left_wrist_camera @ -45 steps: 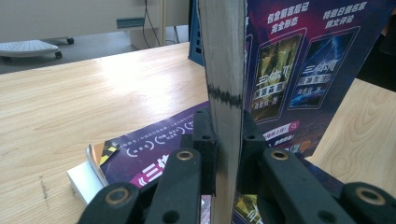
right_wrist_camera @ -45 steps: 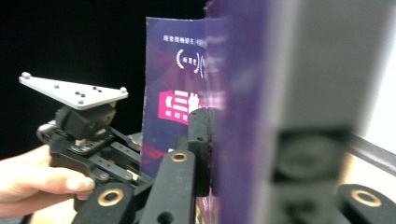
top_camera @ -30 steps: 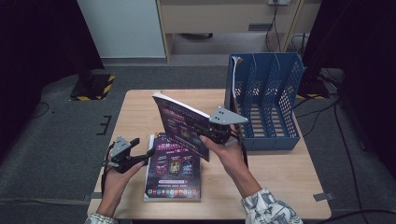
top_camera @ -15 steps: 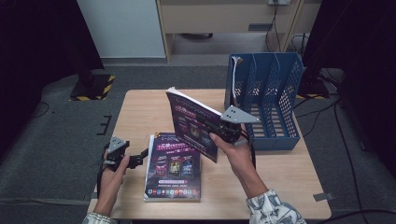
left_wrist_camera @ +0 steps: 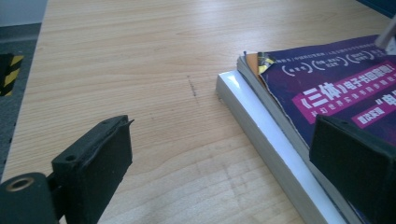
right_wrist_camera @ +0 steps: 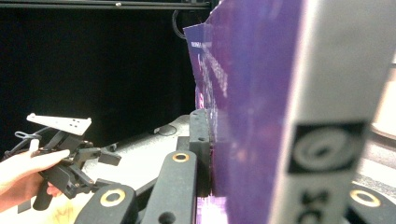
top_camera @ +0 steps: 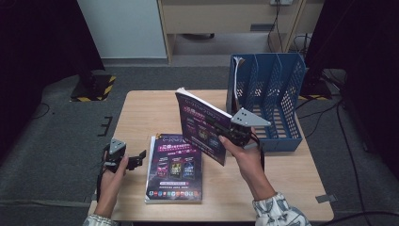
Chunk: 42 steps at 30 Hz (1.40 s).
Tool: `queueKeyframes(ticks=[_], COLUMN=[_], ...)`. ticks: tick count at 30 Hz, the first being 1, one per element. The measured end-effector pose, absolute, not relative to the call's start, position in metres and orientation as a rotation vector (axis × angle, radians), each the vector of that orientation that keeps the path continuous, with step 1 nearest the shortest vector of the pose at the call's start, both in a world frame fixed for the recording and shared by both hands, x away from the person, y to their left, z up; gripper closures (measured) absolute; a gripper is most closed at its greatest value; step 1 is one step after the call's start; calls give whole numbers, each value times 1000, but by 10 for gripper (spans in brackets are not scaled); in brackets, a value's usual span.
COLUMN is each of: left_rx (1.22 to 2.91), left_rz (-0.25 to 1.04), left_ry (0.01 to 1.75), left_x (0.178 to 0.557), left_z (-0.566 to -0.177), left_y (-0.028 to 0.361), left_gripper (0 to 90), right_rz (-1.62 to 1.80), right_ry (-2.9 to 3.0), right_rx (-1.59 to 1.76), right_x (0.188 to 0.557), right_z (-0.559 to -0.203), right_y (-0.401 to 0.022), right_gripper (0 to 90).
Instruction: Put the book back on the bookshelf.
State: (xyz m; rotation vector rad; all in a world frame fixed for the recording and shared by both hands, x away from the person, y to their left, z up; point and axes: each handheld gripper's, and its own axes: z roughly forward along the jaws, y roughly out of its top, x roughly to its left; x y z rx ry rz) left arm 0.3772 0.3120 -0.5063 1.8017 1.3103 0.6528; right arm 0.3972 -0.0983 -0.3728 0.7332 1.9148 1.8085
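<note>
My right gripper (top_camera: 234, 133) is shut on the lower edge of a purple-covered book (top_camera: 200, 123) and holds it upright and tilted over the table's middle. In the right gripper view the book's cover (right_wrist_camera: 247, 84) and white spine (right_wrist_camera: 336, 93) stand between the jaws of that gripper (right_wrist_camera: 243, 140). A stack of books (top_camera: 175, 168) with a purple top cover (left_wrist_camera: 336, 84) over a white book (left_wrist_camera: 261, 116) lies flat on the table. My left gripper (top_camera: 138, 159) is at the stack's left edge. Its jaws have just been opening and stand open (left_wrist_camera: 226, 135), gripping nothing.
A blue slotted file rack (top_camera: 267, 96) stands at the table's back right, just behind the held book. The wooden table (top_camera: 141, 113) has bare room at the back left. Dark floor and a cabinet lie beyond the far edge.
The right gripper has carried the purple book to the right, closer to the blue rack. The left gripper has drawn back a little from the stack and its jaws have spread.
</note>
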Motion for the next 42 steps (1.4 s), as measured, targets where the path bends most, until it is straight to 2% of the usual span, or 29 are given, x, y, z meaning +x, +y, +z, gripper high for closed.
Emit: queueKeyframes(ticks=[16, 42], left_rx=[1857, 1947], left_rz=[697, 687], left_ry=[1348, 1389], left_x=[379, 386], left_z=[-512, -525], left_y=[313, 313], left_gripper=[59, 58], right_rz=[1799, 1792], right_ry=[1910, 1883], right_rx=[756, 796], right_x=[388, 372], right_z=[-376, -380], right_y=[-117, -155], right_gripper=[825, 824])
